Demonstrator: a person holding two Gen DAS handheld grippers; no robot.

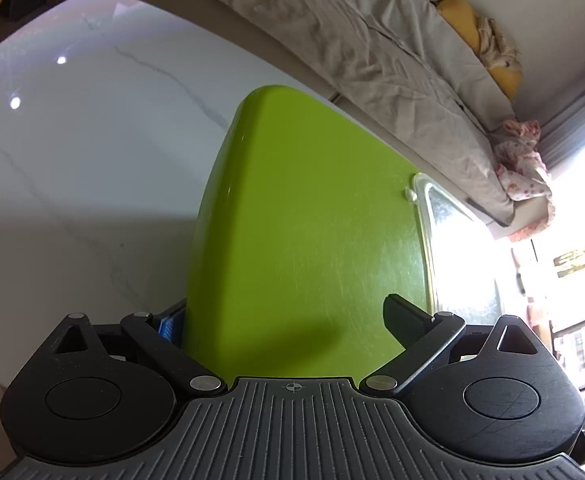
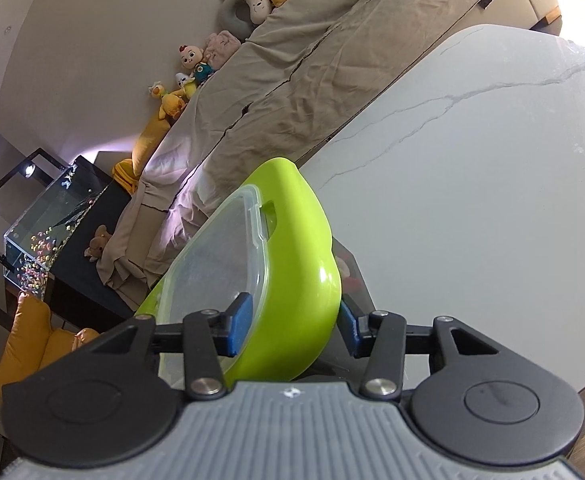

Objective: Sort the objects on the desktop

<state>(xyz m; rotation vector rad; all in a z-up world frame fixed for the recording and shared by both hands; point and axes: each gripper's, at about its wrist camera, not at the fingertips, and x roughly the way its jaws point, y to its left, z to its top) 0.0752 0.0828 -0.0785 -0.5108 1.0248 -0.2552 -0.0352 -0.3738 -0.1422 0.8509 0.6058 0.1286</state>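
Observation:
A lime-green plastic tray [image 1: 304, 240] with a clear plastic lid [image 1: 452, 240] on its inner face is held tilted above the white marble table [image 1: 72, 160]. My left gripper [image 1: 288, 320] is shut on one edge of the green tray, one finger on each face. In the right wrist view my right gripper [image 2: 292, 322] is shut on the green tray [image 2: 304, 272], its blue pads [image 2: 238, 324] on either side of the rim. The clear lid [image 2: 220, 264] shows on its left.
A sofa with a beige cover [image 2: 312, 64] runs along the far table edge, with plush toys [image 2: 196, 64] on it. A glass tank [image 2: 48, 224] stands on a black cabinet at the left. A dark object [image 2: 352, 276] lies on the table behind the tray.

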